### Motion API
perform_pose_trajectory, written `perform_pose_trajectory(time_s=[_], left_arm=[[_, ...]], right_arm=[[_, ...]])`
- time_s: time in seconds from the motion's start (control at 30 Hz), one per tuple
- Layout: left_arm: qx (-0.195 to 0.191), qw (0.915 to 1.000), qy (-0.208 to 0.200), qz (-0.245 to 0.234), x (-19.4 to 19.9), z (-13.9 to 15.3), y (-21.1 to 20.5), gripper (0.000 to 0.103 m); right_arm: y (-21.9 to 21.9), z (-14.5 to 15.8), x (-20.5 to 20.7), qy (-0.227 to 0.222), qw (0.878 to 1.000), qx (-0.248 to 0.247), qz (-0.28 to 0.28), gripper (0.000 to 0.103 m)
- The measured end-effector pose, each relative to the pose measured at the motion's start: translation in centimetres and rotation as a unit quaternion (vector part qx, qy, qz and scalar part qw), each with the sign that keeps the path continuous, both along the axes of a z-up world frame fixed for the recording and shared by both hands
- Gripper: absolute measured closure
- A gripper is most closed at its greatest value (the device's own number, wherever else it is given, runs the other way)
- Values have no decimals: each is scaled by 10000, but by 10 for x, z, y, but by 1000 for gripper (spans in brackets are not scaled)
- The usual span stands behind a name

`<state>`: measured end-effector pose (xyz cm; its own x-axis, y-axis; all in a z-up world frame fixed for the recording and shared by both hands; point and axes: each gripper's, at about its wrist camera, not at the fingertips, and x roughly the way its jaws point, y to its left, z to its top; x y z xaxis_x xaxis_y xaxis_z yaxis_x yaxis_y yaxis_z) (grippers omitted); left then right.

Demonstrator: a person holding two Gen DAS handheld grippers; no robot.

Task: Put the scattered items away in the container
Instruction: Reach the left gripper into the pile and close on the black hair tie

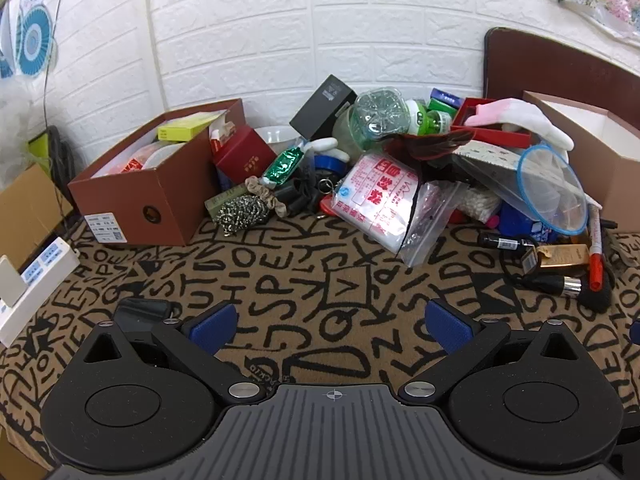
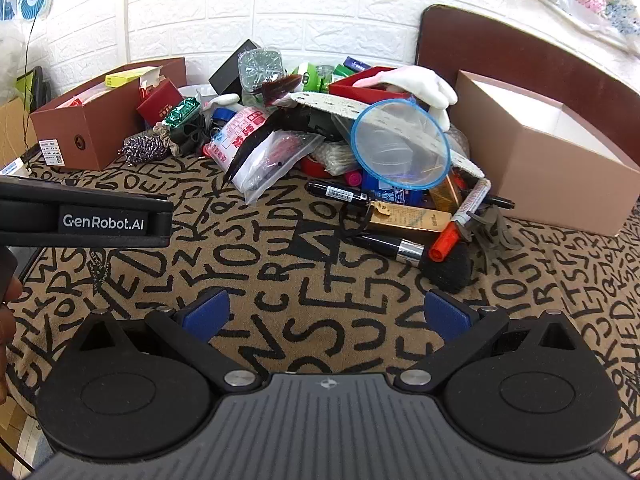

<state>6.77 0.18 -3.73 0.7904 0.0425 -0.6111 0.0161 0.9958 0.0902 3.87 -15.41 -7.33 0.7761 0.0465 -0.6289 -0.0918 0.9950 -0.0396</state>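
A heap of scattered items lies at the back of the letter-patterned cloth: a white printed bag, a steel scourer, a blue-rimmed clear lid, a red marker, a makeup brush and a gold box. A brown box at the left holds several items. A pink-brown open box stands at the right. My left gripper is open and empty, well short of the heap. My right gripper is open and empty, near the brush.
A white brick wall backs the table. A dark red board leans behind the right box. A white power strip lies at the left edge. The left gripper's side shows in the right wrist view.
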Motion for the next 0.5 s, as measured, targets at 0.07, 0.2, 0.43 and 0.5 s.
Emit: perform_pose_trajectory(time_s=[0.07, 0.2, 0.43, 0.5], left_arm=[[-4, 10000, 29, 17, 4, -1, 1, 0], [-13, 9999, 97, 44, 14, -4, 2, 0], [6, 9998, 221, 19, 28, -13, -1, 0], [-46, 9997, 245, -50, 31, -15, -3, 0]], right_arm=[[1, -1, 5, 36, 10000, 2, 11, 0], [2, -5, 14, 114, 9999, -16, 35, 0], [1, -12, 28, 256, 9996, 31, 65, 0], [0, -15, 32, 301, 9995, 38, 63, 0]])
